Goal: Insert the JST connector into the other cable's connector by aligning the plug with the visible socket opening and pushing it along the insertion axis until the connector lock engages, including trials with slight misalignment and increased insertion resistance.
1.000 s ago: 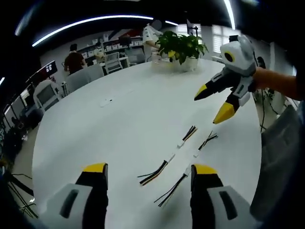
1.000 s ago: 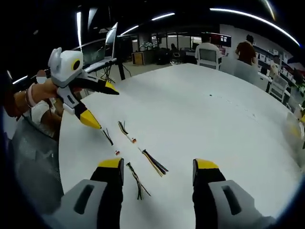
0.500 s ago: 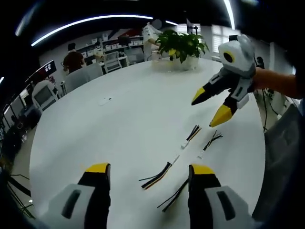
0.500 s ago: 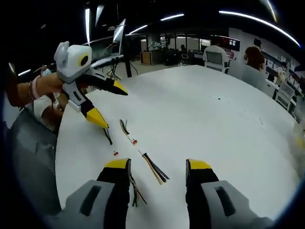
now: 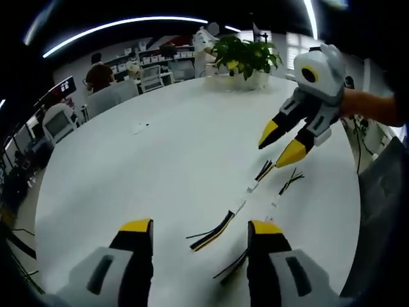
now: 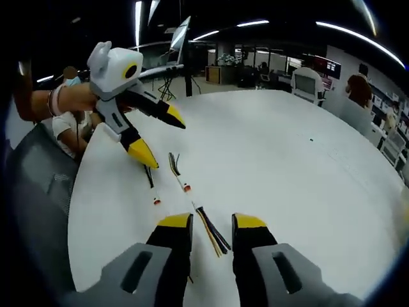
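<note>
JST cable pair (image 5: 246, 201) flat on bench (image 5: 160, 160), near plant (image 5: 246, 57) side | light, limp wires, small stiff housings: I'd pinch housings | left tongs (image 5: 195, 231) wide, empty | right tongs (image 6: 212, 224) narrowly parted, empty

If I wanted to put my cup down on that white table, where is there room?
The broad middle of the table is bare, from the cables out toward the plant. It is crowded at the near edge, where both hand-held grippers close in on the cables.

Grey tongs (image 5: 199, 233) with black jaws, yellow tips.
</note>
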